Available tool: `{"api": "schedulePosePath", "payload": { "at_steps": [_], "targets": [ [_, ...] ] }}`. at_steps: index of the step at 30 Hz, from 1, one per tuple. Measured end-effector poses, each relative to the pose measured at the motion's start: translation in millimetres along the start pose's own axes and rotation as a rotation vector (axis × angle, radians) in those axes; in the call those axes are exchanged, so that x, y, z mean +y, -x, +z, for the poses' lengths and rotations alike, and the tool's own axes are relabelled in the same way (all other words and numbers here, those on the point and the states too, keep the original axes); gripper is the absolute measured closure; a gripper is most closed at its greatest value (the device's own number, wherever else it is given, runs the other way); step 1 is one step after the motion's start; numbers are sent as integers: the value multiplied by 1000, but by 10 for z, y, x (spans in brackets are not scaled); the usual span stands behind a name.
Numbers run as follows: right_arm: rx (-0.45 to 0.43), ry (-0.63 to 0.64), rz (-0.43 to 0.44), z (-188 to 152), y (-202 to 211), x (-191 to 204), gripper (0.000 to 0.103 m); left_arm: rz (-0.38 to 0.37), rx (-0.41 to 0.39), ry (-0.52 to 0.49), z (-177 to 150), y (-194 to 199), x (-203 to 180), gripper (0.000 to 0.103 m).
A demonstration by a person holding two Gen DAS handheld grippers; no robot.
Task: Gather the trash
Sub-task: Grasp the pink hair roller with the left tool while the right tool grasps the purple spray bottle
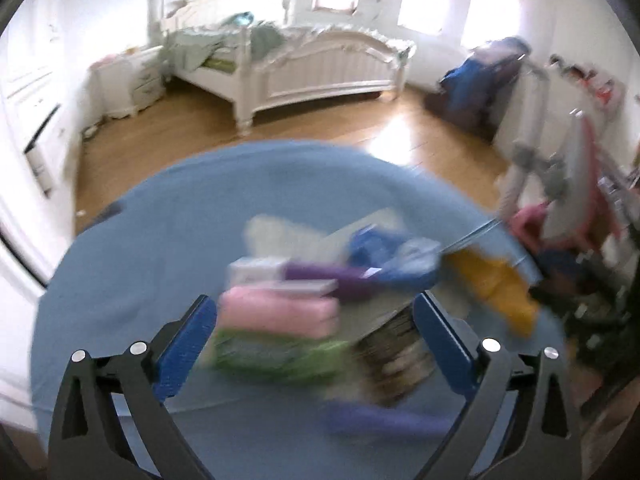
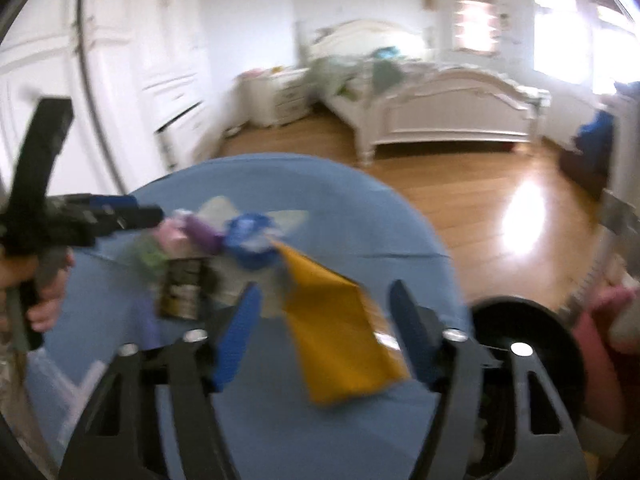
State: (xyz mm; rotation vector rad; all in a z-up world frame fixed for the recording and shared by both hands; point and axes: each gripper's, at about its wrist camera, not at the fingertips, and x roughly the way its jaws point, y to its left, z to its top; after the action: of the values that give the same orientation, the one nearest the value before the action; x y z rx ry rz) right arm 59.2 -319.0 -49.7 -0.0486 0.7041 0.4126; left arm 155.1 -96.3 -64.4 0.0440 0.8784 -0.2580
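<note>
Overhead, left gripper (image 1: 316, 312) spread wide above blurred wrappers (image 1: 280, 320), right gripper (image 2: 324, 312) parted, yellow packet (image 2: 340, 340) between, contact unclear.

Before you, the wrappers (image 1: 304, 280) lie heaped on the table (image 1: 140, 260), with one flat packet (image 2: 340, 336) at the heap's right. Behind the table stands the bed (image 1: 312, 68); a bin (image 2: 524, 332) sits right of the table.
</note>
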Motion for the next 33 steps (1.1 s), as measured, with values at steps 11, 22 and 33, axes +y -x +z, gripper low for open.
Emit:
{"api": "schedulePosePath", "payload": {
  "at_steps": [11, 22, 33],
  "targets": [
    [176, 292, 88, 576, -896, 855, 44, 15, 70, -59, -17, -319, 280, 5],
    [305, 447, 117, 796, -1407, 1119, 46, -94, 91, 18, -143, -295, 509, 5],
    [323, 438, 162, 884, -1649, 1419, 77, -91, 83, -2, -145, -270, 493, 5]
  ]
}}
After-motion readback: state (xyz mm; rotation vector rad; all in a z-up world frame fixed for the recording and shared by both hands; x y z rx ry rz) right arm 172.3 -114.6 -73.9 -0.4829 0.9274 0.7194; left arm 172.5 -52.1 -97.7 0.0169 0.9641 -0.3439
